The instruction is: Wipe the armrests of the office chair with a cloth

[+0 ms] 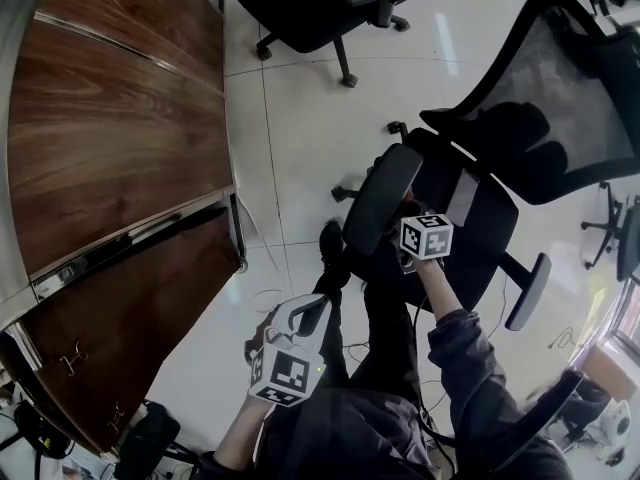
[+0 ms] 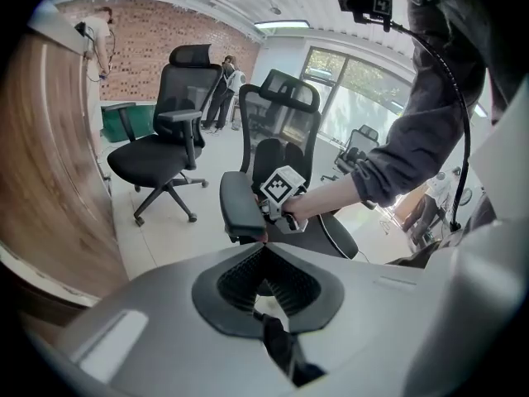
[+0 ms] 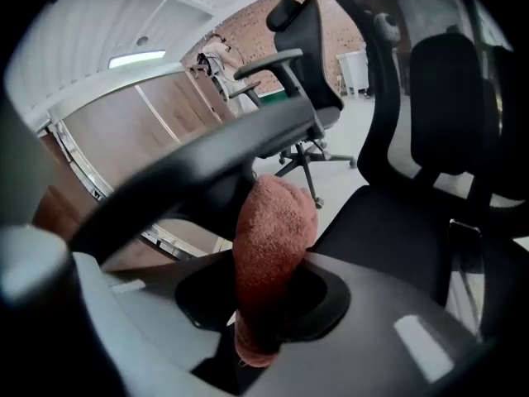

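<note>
A black office chair with a mesh back [image 1: 560, 88] stands in front of me. Its near armrest [image 1: 380, 196] crosses the right gripper view as a blurred black bar [image 3: 190, 168]. My right gripper [image 1: 408, 230] is shut on a reddish-brown cloth [image 3: 273, 246], which presses against the inner side of that armrest. The far armrest [image 1: 527, 290] is untouched. My left gripper [image 1: 316, 310] hangs lower left, away from the chair, its jaws shut with nothing between them [image 2: 264, 246]. From there I see the right gripper's marker cube [image 2: 283, 187] beside the armrest [image 2: 240, 205].
A wooden desk [image 1: 110, 148] fills the left side. A second black chair [image 1: 320, 8] stands at the top, and another chair [image 1: 620, 233] at the right edge. The person's dark-trousered legs [image 1: 380, 368] are below the grippers. White tile floor [image 1: 300, 128] lies between desk and chair.
</note>
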`<state>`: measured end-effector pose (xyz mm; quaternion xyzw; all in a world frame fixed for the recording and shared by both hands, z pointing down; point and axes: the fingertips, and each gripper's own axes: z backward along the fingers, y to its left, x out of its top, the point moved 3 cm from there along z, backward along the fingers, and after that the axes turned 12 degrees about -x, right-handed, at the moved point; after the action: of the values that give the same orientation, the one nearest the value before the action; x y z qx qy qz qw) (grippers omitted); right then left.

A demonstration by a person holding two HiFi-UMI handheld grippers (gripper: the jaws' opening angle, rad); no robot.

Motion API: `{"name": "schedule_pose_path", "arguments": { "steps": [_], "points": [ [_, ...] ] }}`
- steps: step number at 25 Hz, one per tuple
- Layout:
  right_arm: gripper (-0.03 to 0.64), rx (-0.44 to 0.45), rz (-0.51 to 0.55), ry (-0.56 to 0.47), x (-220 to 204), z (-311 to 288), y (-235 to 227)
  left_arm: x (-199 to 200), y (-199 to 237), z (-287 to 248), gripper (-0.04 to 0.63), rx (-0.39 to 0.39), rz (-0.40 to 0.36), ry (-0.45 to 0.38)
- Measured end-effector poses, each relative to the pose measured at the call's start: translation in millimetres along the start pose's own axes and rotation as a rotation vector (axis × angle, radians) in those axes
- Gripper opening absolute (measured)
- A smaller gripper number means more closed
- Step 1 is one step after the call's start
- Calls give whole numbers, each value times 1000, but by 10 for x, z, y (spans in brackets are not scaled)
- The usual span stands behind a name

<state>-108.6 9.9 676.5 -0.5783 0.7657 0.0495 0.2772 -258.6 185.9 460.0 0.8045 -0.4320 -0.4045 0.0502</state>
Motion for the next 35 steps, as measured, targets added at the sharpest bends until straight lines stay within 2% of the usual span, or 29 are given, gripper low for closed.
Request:
{"name": "schedule_pose_path", "arguments": {
  "steps": [4,8,13,18,23,29,35],
  "points": [
    [86,-27,-17,70,-188,-379,-102,-86,18,-10,15,3,9,17],
    [91,-16,-3,56,-162,-345,-42,-135,0,-32,15,-11,6,31],
    [91,29,-29,-39,29,215,28,10,-56,-35,15,-37,-24,14],
    [89,39,-16,-121,285,772,85,147,2,-44,15,-41,-50,-28],
    [89,42,-58,-152,293,892,36,177,-75,-79,15,-45,-50,-20],
    [89,-28,-56,-65,11,290,-151,104,-155,-119,15,-58,-59,-9],
    [89,-33,-61,86,-264,-319,-72,-47,-77,-45,15,-26,-39,7]
  ]
}}
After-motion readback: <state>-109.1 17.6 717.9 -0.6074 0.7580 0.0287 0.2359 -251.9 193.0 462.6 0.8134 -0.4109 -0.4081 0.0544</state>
